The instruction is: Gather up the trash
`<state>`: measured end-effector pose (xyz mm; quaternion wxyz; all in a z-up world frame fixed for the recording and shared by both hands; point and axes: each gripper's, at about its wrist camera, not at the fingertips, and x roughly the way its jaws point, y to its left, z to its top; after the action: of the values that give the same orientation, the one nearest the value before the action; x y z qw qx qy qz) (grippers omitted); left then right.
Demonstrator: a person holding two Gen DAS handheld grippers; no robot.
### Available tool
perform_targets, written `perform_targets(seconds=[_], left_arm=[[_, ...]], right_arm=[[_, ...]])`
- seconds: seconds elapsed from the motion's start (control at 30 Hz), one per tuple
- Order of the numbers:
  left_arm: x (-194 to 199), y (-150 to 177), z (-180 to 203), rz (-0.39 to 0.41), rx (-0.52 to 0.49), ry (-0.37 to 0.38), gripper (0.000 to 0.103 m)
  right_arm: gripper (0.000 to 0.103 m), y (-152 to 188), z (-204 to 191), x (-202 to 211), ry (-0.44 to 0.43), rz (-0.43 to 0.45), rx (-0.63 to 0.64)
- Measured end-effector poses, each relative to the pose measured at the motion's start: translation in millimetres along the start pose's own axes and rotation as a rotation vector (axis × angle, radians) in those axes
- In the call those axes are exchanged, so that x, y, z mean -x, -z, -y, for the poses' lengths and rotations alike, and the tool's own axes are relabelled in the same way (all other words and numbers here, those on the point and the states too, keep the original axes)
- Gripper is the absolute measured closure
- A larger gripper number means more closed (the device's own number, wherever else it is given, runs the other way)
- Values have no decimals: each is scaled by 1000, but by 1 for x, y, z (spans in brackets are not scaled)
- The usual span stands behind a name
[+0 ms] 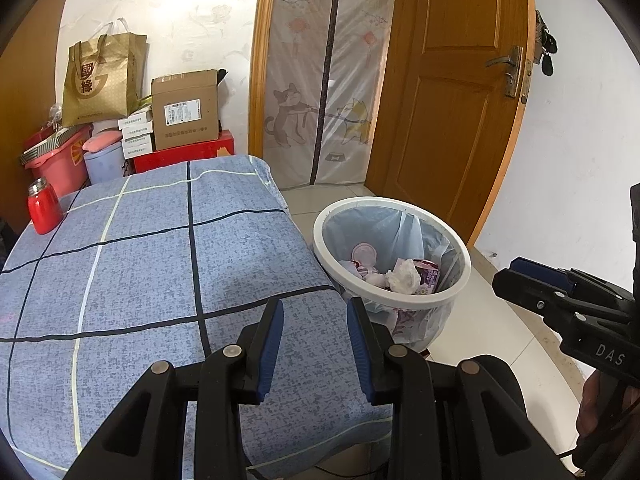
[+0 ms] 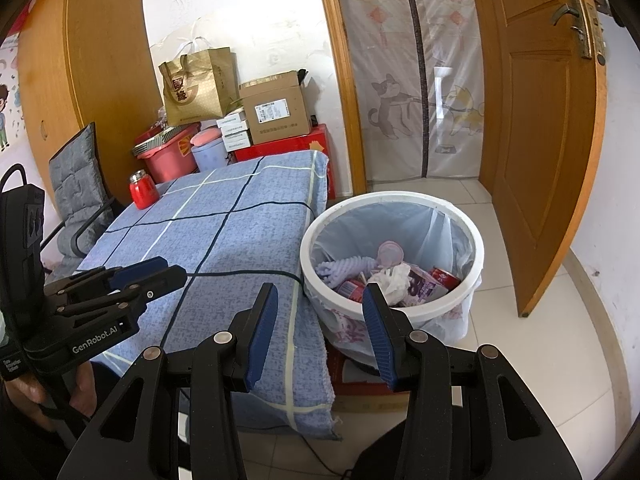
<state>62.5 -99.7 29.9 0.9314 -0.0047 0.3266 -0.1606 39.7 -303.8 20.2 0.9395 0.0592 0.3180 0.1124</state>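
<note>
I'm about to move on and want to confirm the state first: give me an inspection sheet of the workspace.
Surface: table under a blue checked cloth; no loose trash seen on it.
Job's things: white round plastic bin with clear liner on the floor beside the table, holding crumpled white tissue, packets and a can.
Clutter: red jar with metal lid at the table's far corner.
Grippers: left tongs open and empty over the cloth; right tongs open and empty, near the bin.
Cables: thin black cable lying across the cloth.
Surroundings: stacked cardboard boxes and a gold paper bag by the wall; open wooden door; mesh curtain.
</note>
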Motion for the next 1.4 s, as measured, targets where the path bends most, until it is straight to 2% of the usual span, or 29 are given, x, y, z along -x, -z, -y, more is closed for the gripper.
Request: perform_targets(seconds=[1.4], left_arm=[[-1,1,0,-3,-2,-8,70]], right_arm=[[58,0,-2,-1,0,-2,2]])
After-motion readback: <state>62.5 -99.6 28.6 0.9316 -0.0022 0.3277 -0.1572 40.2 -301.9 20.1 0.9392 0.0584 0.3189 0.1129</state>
